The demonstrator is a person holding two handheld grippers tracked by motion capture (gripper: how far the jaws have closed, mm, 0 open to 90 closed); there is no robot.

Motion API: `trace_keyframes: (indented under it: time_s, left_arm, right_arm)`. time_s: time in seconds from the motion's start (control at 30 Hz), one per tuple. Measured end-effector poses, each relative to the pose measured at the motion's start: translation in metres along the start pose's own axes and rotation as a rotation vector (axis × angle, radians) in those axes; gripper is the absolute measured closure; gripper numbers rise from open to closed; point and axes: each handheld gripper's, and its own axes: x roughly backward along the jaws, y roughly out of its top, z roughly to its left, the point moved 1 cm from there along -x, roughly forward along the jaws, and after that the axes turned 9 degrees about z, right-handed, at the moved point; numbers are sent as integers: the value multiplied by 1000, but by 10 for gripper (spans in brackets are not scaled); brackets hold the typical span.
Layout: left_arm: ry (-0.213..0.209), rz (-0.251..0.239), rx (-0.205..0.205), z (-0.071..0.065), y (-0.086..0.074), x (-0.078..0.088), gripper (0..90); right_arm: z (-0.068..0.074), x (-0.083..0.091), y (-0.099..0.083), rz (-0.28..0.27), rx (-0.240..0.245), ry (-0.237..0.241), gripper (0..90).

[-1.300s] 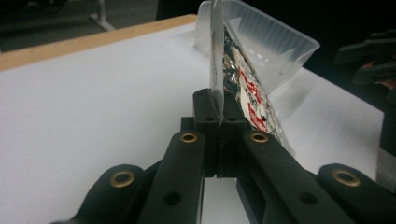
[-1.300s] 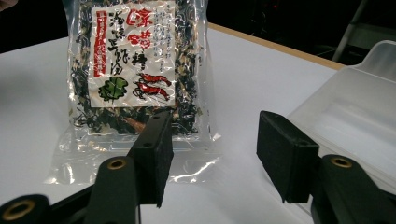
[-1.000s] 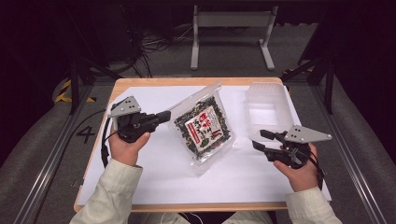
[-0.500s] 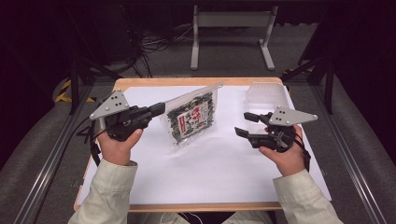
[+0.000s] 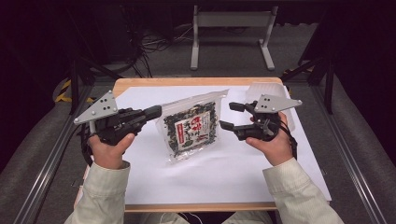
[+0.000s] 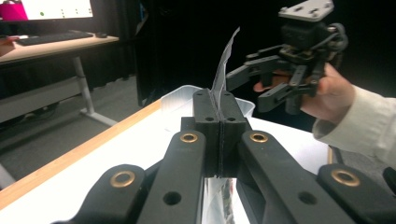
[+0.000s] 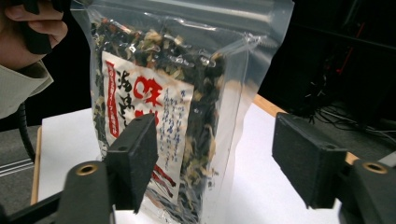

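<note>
My left gripper [image 5: 156,111] is clamped on the top edge of the clear seaweed bag [image 5: 192,127] — bag hangs lifted above the white sheet [image 5: 224,172]. My right gripper [image 5: 229,115] is wide apart, just beside the bag's far edge — not touching.

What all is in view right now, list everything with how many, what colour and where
snack bag: one, clear with dark dried contents and a white and red label, lifted over the middle of the table, pinched at its edge by the left tongs
plastic container: one, clear, far right part of the table
paper sheet: one, white, covering the tabletop
table: one, wooden edge showing
metal stand: one, grey, on the floor beyond the table
left tongs: one, black, shut on the bag's edge
right tongs: one, black, open, just right of the bag
hands: two, in pale sleeves
</note>
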Motion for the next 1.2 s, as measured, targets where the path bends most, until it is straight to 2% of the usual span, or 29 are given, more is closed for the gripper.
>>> trace_keyframes:
  time_s: [0.07, 0.17, 0.3, 0.47, 0.63, 0.7, 0.77, 0.87, 1.0, 1.2]
  left_arm:
    - [-8, 5, -14, -2, 1, 0, 899]
    - [-18, 6, -13, -5, 2, 0, 899]
    - [-39, -8, -16, -6, 3, 4, 899]
    - [-61, -30, -14, -9, 1, 9, 899]
    - [-67, -38, -16, -11, 0, 13, 899]
    - [-66, -43, -10, -11, -1, 14, 899]
    - [-62, -41, -8, -11, -2, 15, 899]
    - [-49, -43, -3, -11, -3, 16, 898]
    - [-39, -38, 2, -10, -4, 16, 898]
    - [-7, -19, -11, -11, -3, 15, 898]
  right_arm:
    - [-1, -7, 2, 11, -4, 18, 286]
    - [0, -15, 5, 14, -5, 40, 265]
    - [4, -26, 9, -3, 12, 105, 232]
    - [12, -42, 12, -38, 45, 222, 211]
    - [18, -53, 12, -65, 58, 263, 197]
    - [18, -55, 11, -70, 70, 250, 240]
    - [19, -57, 11, -66, 76, 256, 252]
    - [20, -57, 11, -61, 102, 254, 320]
    - [22, -54, 11, -44, 144, 243, 444]
    - [24, -52, 9, 9, 162, 262, 621]
